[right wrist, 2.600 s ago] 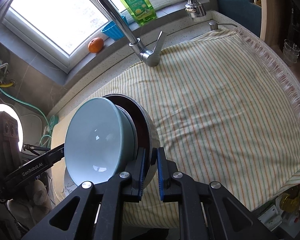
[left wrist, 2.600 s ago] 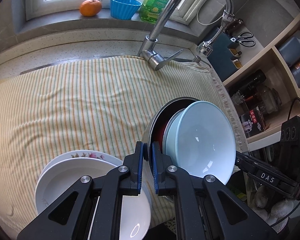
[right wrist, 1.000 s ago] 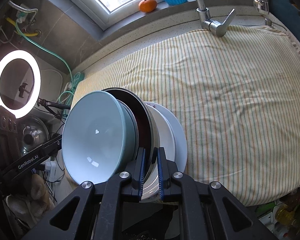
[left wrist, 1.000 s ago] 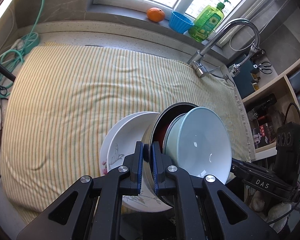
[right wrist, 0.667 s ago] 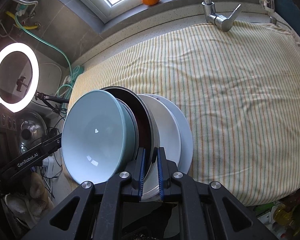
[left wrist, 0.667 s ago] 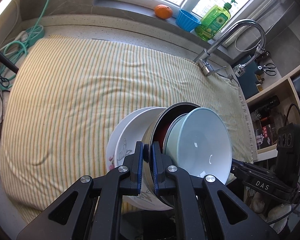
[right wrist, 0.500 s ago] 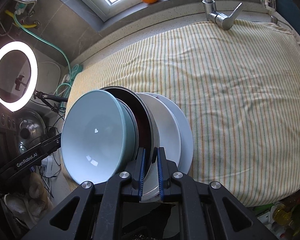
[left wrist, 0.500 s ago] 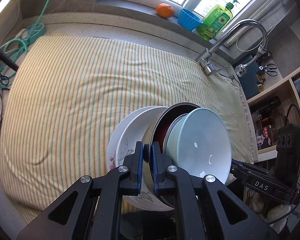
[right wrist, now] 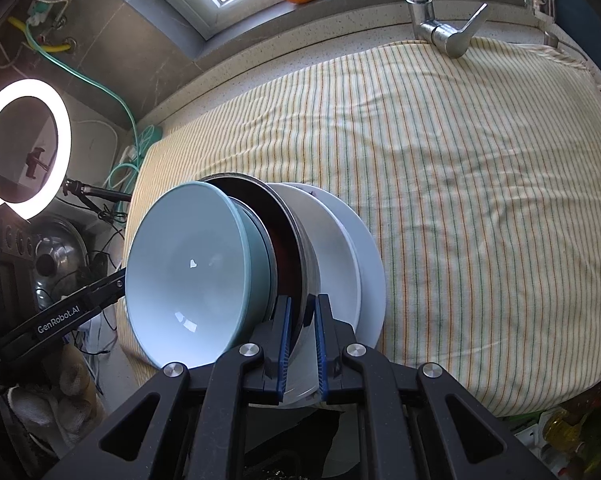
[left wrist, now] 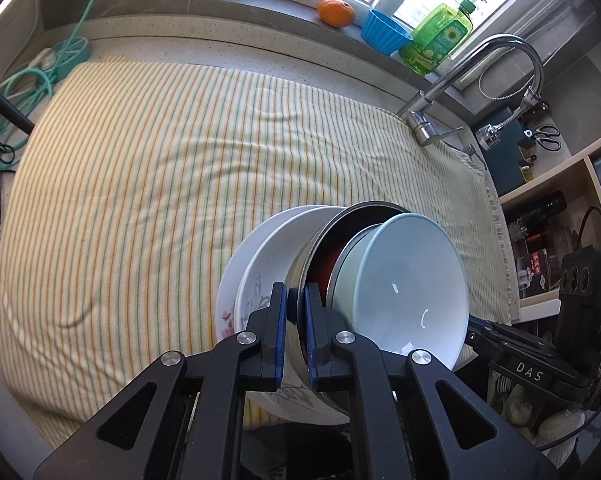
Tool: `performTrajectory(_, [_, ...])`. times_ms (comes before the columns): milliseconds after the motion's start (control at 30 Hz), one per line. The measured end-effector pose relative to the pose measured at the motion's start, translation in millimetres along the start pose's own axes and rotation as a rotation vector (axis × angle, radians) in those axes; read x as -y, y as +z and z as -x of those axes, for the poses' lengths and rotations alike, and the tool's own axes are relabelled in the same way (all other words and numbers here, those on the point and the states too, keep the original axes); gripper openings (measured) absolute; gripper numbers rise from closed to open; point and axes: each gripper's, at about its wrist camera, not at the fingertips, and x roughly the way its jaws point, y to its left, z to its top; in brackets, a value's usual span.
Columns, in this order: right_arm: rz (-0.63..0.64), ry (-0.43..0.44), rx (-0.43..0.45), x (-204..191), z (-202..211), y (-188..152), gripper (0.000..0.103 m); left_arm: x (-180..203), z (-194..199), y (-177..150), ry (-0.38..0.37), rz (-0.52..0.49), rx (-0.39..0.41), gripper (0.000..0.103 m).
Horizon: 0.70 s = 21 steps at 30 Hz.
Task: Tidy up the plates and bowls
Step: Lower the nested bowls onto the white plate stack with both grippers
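1. Both grippers, left gripper and right gripper, are clamped tight on opposite rims of the steel bowl, which carries the light blue bowl.
2. The white plates sit right below, at the striped cloth's near edge.
3. Best bet: lower both sides evenly, centered, then let go.

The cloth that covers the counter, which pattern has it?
Pale yellow cloth with thin orange and green stripes; clearest in the left wrist view.
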Motion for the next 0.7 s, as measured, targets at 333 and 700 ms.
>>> performTrajectory(333, [0.007,0.009,0.005,0.8,0.6,-0.5,0.012,-1.1,1.1,0.5,-0.003,-0.01,-0.002,0.008])
performTrajectory(700, [0.022,-0.031,0.05,2.7,15.7,-6.6,0.022,-6.4,13.1,-6.2,0.013,-0.005,0.025,0.018])
